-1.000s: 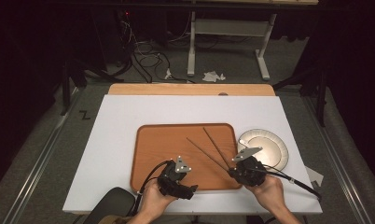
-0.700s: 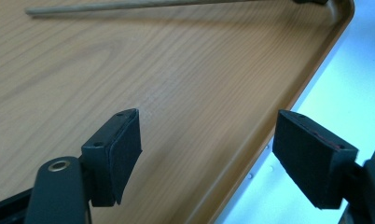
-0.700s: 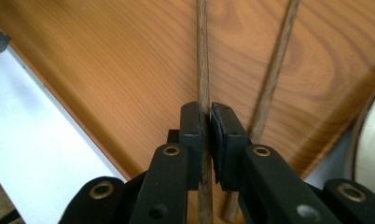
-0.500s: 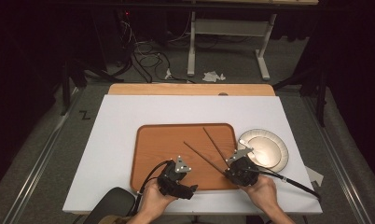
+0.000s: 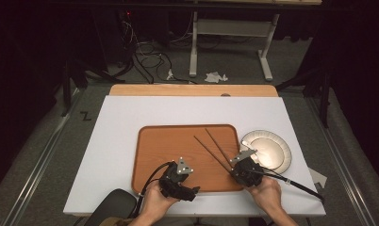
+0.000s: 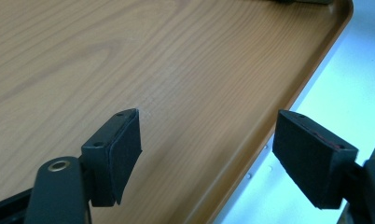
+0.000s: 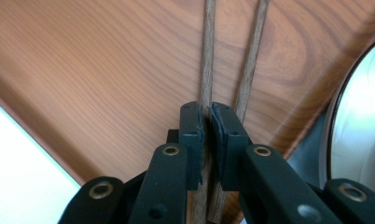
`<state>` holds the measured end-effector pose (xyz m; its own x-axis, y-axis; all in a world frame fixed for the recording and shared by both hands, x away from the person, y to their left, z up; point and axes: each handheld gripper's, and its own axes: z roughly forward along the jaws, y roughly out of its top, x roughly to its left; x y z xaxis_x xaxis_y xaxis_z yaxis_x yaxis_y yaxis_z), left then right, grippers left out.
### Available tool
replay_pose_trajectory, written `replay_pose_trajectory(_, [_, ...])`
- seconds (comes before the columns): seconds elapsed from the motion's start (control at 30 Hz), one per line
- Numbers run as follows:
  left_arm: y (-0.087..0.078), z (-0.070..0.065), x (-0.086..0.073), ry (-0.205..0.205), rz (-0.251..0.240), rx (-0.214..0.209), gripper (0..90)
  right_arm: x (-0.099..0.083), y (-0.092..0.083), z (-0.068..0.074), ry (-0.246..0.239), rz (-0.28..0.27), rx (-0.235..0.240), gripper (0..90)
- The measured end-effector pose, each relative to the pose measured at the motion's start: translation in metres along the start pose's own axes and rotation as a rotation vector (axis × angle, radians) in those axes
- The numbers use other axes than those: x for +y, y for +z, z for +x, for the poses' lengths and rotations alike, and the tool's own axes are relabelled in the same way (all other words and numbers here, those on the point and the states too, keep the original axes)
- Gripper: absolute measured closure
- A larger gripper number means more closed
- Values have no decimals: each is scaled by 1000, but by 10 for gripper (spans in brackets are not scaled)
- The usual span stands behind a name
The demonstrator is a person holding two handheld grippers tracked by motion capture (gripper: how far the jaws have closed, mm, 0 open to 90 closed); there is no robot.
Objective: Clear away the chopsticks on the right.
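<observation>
Two thin dark chopsticks lie slanted on the right part of a brown wooden tray [image 5: 173,141]. My right gripper [image 5: 234,169] sits at their near ends, by the tray's front right corner. In the right gripper view that gripper [image 7: 206,111] is shut on the left chopstick [image 7: 207,56]; the other chopstick [image 7: 252,60] runs close beside it, outside the jaws. My left gripper [image 5: 190,190] is held low over the tray's front edge. In the left gripper view the left gripper [image 6: 204,158] is open, with bare tray wood [image 6: 176,56] between its pads.
A round pale plate [image 5: 268,150] sits on the white table top [image 5: 121,117] just right of the tray, close to my right gripper. A wooden strip [image 5: 192,90] runs along the table's far edge. Table legs and cables stand beyond it.
My right gripper has shifted a little sideways at the tray's corner, and the held chopstick's far tip has swung slightly with it. The left gripper has kept still.
</observation>
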<state>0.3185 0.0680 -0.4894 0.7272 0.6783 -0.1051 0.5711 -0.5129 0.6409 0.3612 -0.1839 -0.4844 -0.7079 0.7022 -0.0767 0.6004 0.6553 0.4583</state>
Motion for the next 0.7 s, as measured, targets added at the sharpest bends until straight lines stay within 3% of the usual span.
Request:
replay_pose_trajectory(0.2, [-1,0,0,0,1,0,238,-1,-2,0,-10,-15,2,781])
replay_pose_trajectory(0.7, [-6,1,0,-8,-29,11,239,-19,-38,1,-32,-143,36,643])
